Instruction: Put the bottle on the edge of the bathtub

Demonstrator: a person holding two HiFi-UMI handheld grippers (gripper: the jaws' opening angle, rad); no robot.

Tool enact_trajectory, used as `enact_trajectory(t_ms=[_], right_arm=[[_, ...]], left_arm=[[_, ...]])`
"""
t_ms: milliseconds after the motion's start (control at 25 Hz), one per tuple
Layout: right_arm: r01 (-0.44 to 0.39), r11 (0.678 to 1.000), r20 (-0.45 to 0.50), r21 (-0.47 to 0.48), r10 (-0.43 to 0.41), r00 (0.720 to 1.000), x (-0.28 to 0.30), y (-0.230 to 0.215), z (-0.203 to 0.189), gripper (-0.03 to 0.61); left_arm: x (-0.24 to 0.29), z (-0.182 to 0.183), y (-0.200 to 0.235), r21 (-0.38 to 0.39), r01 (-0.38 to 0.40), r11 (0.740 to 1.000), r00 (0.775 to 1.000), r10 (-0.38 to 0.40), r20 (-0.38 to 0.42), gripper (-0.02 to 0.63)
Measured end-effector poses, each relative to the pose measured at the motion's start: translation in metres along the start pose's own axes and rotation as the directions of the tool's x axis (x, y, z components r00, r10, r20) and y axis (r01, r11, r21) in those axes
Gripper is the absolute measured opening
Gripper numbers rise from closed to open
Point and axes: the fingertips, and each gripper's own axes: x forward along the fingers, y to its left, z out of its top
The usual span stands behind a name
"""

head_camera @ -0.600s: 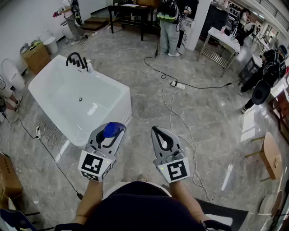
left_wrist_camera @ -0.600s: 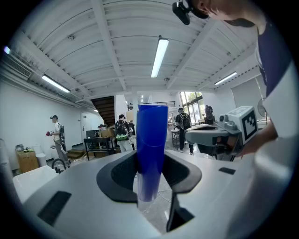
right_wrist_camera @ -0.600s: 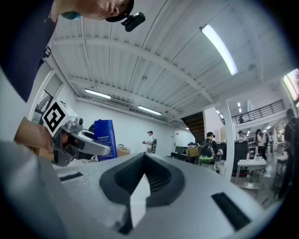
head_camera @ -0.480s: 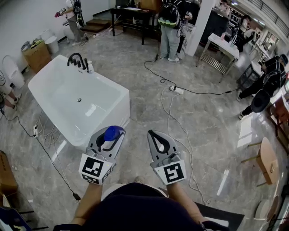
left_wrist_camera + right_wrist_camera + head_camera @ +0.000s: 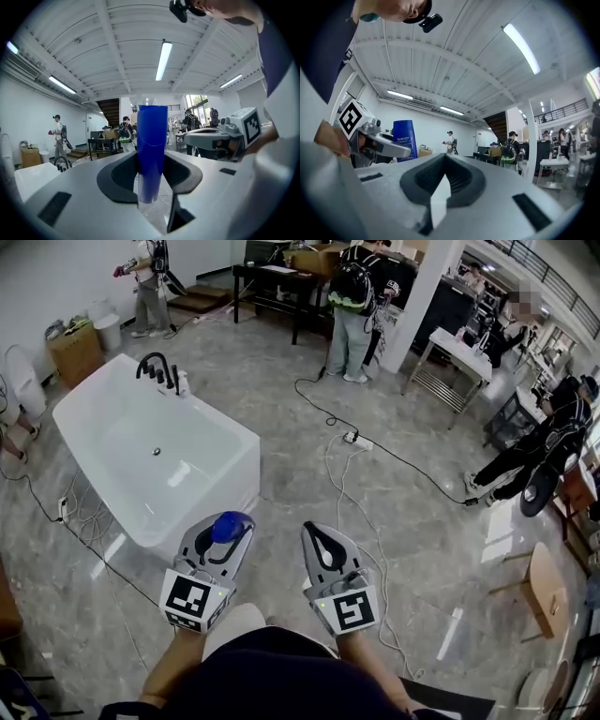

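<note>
The bottle (image 5: 229,527), blue and upright, sits pinched between the jaws of our left gripper (image 5: 225,536), in front of us and just near of the white bathtub (image 5: 206,498), which lies to the far left. Our right gripper (image 5: 317,534) has its jaws pressed together on nothing. We judge the bottle light, stiff plastic with smooth, possibly slippery sides, so a firm hold round its mid-body seems best.

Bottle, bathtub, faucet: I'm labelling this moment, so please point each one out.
bottle (image 5: 152,150), left gripper view, on its blue body.
bathtub (image 5: 220,415), head view, on its right-hand rim.
faucet (image 5: 156,367), head view, on its black spout.
</note>
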Motion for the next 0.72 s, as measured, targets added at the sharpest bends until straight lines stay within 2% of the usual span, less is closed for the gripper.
enact_trajectory(t_ms=[160, 360, 720], right_arm=[[0.019, 0.999, -0.021, 0.044, -0.018, 1.000, 0.009, -0.016, -0.013, 0.002], [0.038, 0.998, -0.070, 0.056, -0.034, 0.997, 0.028, -0.040, -0.033, 0.002], [0.051, 0.996, -0.079, 0.071, -0.045, 0.996, 0.118, -0.095, -0.046, 0.002]], left_arm=[[0.016, -0.006, 0.010, -0.012, -0.002, 1.000, 1.000, 0.002, -0.014, 0.152], [0.045, -0.017, 0.029, -0.039, -0.005, 0.999, 0.999, 0.004, -0.032, 0.152], [0.127, -0.018, 0.095, -0.052, -0.004, 0.999, 0.999, 0.002, -0.034, 0.152]])
